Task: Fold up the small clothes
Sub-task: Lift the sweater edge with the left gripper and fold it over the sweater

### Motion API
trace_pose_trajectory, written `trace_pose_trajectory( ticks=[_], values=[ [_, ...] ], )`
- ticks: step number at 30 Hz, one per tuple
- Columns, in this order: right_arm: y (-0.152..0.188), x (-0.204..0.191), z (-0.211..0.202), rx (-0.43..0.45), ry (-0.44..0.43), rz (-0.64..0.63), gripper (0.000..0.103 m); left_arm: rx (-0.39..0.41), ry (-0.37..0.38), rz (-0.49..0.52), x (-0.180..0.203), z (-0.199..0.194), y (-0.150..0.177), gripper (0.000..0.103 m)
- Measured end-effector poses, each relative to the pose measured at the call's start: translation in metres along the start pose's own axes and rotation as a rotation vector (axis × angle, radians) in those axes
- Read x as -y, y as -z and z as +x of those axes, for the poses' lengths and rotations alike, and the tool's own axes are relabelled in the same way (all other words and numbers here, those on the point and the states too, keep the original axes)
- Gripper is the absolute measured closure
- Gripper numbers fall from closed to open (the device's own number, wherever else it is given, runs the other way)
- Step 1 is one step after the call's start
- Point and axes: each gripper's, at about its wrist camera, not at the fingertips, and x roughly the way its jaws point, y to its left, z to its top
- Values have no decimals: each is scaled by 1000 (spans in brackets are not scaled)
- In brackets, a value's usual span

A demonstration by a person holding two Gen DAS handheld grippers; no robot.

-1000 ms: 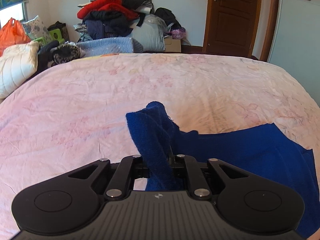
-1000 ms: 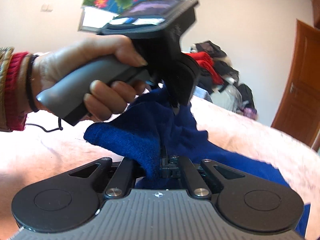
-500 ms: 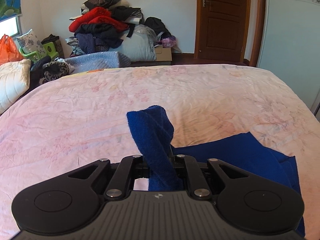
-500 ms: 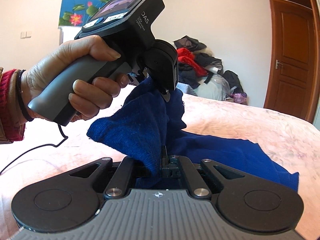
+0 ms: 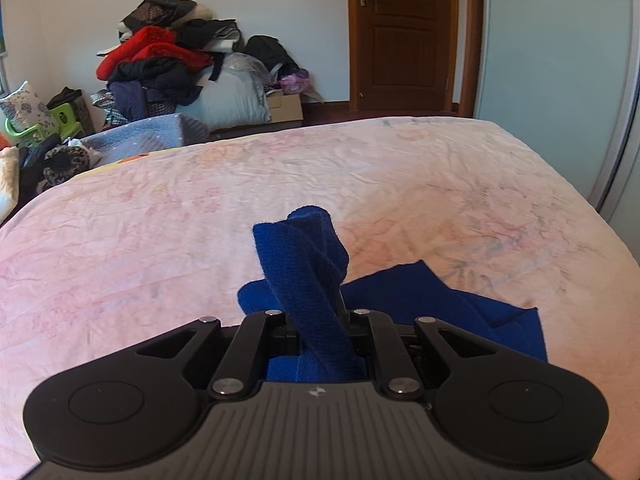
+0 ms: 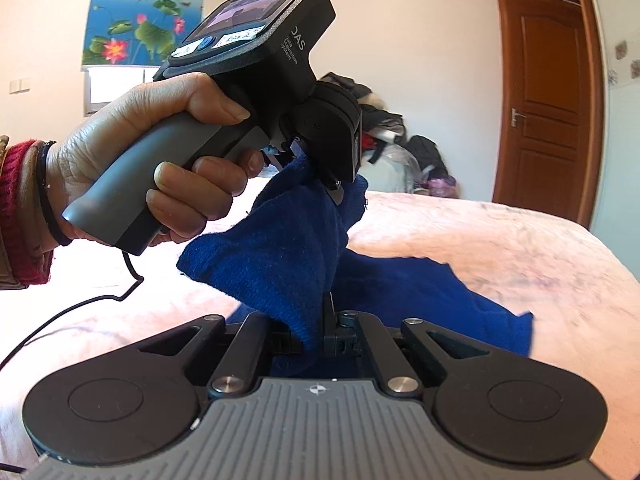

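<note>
Two grippers clenched on one blue cloth: left gripper and right gripper each pinch an edge. Remaining cloth trails toward 3 o'clock on the bed, long axis 9-to-3.

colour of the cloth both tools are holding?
Deep blue cloth, plain, no pattern visible. Shows best in the left wrist view, against the pink bedsheet.

right gripper jaws clamp blue cloth | left gripper grips it above | bed

Black gripper, grey handle; red knit sleeve, black wristband.
</note>
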Motion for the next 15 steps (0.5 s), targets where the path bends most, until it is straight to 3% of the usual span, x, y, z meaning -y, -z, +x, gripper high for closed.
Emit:
trace_pose_trajectory(
  ticks=[15],
  values=[
    [33, 49, -5, -50, 27, 174, 98, -50, 35, 98, 77, 28, 10, 92]
  ],
)
